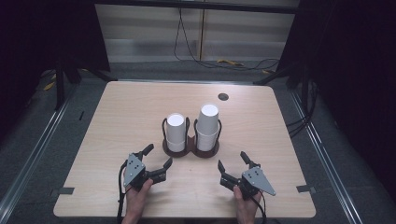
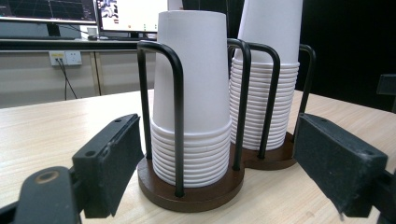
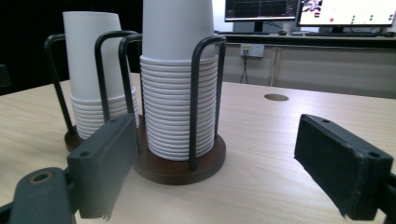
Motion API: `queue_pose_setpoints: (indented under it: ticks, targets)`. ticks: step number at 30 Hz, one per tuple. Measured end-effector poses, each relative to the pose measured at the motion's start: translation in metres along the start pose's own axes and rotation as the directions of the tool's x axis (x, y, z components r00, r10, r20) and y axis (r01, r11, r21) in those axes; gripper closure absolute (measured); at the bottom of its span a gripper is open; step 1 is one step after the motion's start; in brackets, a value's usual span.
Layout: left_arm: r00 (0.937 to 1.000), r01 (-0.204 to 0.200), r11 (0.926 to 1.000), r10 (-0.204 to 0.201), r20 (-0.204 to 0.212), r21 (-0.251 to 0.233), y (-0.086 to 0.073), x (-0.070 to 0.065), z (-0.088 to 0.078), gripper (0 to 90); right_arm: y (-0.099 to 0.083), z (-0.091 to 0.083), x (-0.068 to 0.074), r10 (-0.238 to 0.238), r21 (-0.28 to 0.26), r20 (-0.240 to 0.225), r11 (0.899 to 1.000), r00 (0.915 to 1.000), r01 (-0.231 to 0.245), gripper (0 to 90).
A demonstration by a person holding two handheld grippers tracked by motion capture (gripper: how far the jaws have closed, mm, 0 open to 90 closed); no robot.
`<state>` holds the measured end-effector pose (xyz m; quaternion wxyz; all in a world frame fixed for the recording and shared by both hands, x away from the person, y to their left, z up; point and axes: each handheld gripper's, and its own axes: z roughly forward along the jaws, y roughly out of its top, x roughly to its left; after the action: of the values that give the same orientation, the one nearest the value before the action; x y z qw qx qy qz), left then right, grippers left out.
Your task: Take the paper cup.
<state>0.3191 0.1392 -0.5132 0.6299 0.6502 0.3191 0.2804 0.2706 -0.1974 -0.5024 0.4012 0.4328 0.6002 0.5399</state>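
Observation:
Two stacks of upside-down white paper cups stand in a dark double holder with black wire hoops (image 1: pixel 190 148) at the table's middle. The left stack (image 1: pixel 176 132) (image 2: pixel 196 112) (image 3: pixel 95 74) is shorter than the right stack (image 1: pixel 207 126) (image 2: pixel 268 70) (image 3: pixel 177 84). My left gripper (image 1: pixel 158 157) (image 2: pixel 215 163) rests near the front edge, open, pointing at the left stack with nothing between its jaws. My right gripper (image 1: pixel 232 160) (image 3: pixel 210 163) lies to the right of it, also open and empty, aimed at the right stack.
The light wooden table (image 1: pixel 116 121) has a round cable hole (image 1: pixel 223 96) at the back right. Beyond the table are cables on the floor (image 1: pixel 224 61); monitors and a desk (image 3: pixel 308 18) show behind in the gripper views.

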Motion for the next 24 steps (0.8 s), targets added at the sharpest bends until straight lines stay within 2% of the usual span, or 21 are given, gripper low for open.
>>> queue_pose_setpoints:
  ticks: [5, 8, 10, 11, 13, 15, 18, 21, 24]
  targets:
    - [0.9996, 0.029, 0.9996, -0.029, 0.001, -0.002, 0.0, 0.002, 0.0, 15.3, 0.001, 0.002, 0.002, -0.014, 0.02, 0.008, 1.0, 0.9999, 0.014, 12.8]
    - [0.9991, 0.042, 0.9991, -0.042, 0.007, 0.001, 0.0, 0.005, 0.0, 15.3, 0.001, 0.002, -0.001, -0.008, 0.011, -0.047, 1.0, 0.9989, 0.009, 12.7]
    - [0.9984, 0.045, 0.9989, -0.045, 0.033, -0.011, 0.0, 0.005, 0.001, 15.3, 0.001, 0.003, -0.003, 0.002, 0.018, -0.069, 1.0, 0.9976, -0.001, 12.9]
    - [0.9984, 0.045, 0.9989, -0.045, 0.033, -0.011, 0.0, 0.005, 0.001, 15.3, 0.001, 0.004, -0.004, 0.001, 0.021, -0.076, 1.0, 0.9971, 0.0, 12.9]
    - [0.9974, 0.055, 0.9983, -0.056, 0.046, 0.019, 0.001, 0.006, 0.003, 15.4, 0.001, 0.005, -0.002, -0.007, 0.029, -0.075, 1.0, 0.9971, 0.009, 14.3]
    - [0.9933, 0.085, 0.9956, -0.088, 0.075, 0.04, 0.002, 0.008, 0.005, 15.5, 0.002, 0.007, 0.002, -0.061, 0.06, -0.057, 0.996, 0.9965, 0.064, 14.5]
    - [0.995, 0.07, 0.9959, -0.074, 0.068, 0.057, 0.003, 0.008, 0.006, 15.6, 0.002, 0.006, 0.006, -0.091, 0.05, -0.047, 0.994, 0.9948, 0.093, 15.2]
    - [0.995, 0.06, 0.9955, -0.066, 0.075, 0.073, 0.005, 0.009, 0.005, 15.7, 0.001, 0.004, 0.005, -0.083, 0.03, -0.048, 0.996, 0.9953, 0.085, 14.5]
    - [0.9915, 0.081, 0.9939, -0.088, 0.096, 0.075, 0.009, 0.011, 0.003, 15.8, 0.0, 0.001, 0.001, -0.033, -0.001, -0.043, 0.999, 0.9985, 0.033, 13.6]
